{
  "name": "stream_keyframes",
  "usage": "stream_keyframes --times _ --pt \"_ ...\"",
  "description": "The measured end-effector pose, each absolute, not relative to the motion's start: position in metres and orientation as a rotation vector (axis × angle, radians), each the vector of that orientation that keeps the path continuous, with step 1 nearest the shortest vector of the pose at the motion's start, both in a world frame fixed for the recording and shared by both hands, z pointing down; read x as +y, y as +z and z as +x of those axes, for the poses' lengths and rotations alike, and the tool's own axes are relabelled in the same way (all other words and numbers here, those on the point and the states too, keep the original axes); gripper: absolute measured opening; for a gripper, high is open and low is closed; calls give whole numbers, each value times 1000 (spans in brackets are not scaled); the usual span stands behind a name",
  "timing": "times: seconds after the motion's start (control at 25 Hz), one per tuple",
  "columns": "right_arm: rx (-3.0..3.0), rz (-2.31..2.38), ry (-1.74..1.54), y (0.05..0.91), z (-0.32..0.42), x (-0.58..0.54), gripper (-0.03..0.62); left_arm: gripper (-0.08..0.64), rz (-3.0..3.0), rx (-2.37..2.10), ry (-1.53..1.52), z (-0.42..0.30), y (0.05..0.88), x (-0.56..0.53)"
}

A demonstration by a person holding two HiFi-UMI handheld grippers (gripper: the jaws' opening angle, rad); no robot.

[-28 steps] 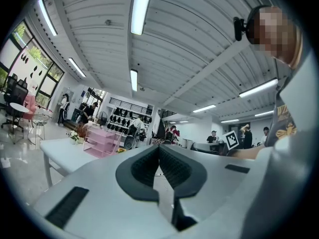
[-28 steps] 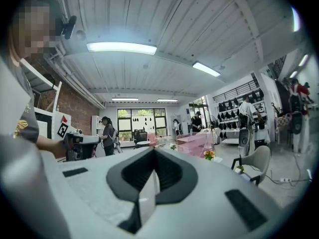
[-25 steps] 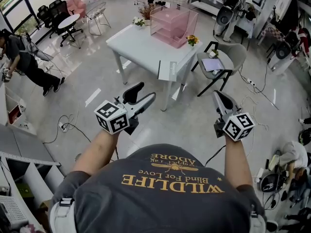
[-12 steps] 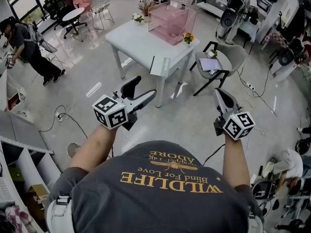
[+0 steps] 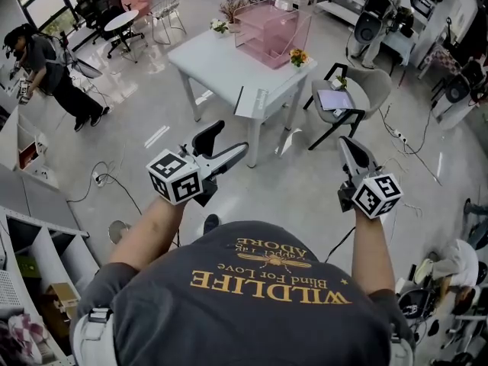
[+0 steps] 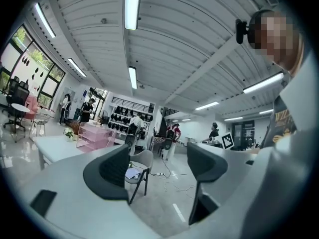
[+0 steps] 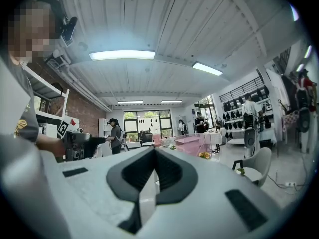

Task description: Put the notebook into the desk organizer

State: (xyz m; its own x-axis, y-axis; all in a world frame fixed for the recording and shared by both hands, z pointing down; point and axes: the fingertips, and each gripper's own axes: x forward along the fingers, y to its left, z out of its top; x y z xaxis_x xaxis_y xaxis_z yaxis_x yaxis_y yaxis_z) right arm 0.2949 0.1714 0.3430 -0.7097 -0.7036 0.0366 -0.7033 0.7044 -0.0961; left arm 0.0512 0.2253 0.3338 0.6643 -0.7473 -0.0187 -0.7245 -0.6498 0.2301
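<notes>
Head view: the person stands on the floor, well apart from the white surface [image 5: 221, 71], with both arms held out in front. The left gripper [image 5: 223, 146] points toward that surface, its jaws spread wide with nothing between them. The right gripper [image 5: 348, 148] points toward the grey chair [image 5: 358, 90] beside the surface, its jaws pressed together and empty. The pink see-through desk organizer [image 5: 271, 30] stands on the far part of the surface, with a small pot of flowers [image 5: 297, 56] just beside it. What looks like the notebook [image 5: 334, 100] lies flat on the chair's seat, outside the organizer and far from both grippers. Another person [image 5: 49, 63] bends over at the far left.

Left gripper view: the two dark jaws stand released, with only floor showing in the gap. The chair with the flat item on its seat shows just beside the left jaw, and the organizer sits on the surface further left.

Right gripper view: the jaws are clenched tip to tip on nothing. The organizer shows beyond them, the chair at the right.
</notes>
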Motion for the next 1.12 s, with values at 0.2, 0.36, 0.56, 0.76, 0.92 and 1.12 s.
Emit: stream_keyframes --times 0.2,0.36,0.56,0.76,0.92,1.12 --pt "2917 -1215 -157 349 272 140 0 370 2675 -1173 -174 31 343 189" --pt "2914 -1270 -134 351 248 96 0 368 2691 -1111 -205 8 350 136" --pt "2868 -1384 -116 347 207 33 0 368 2740 -998 -229 -30 348 56" --pt "2826 -1470 -106 333 159 -33 0 367 2793 -893 -201 -71 337 -23" --pt "2804 -1535 -110 330 133 -79 0 365 2803 -822 -206 -94 335 -78" --pt "2784 -1598 -116 336 113 -112 0 362 2795 -768 -204 -117 348 -118"
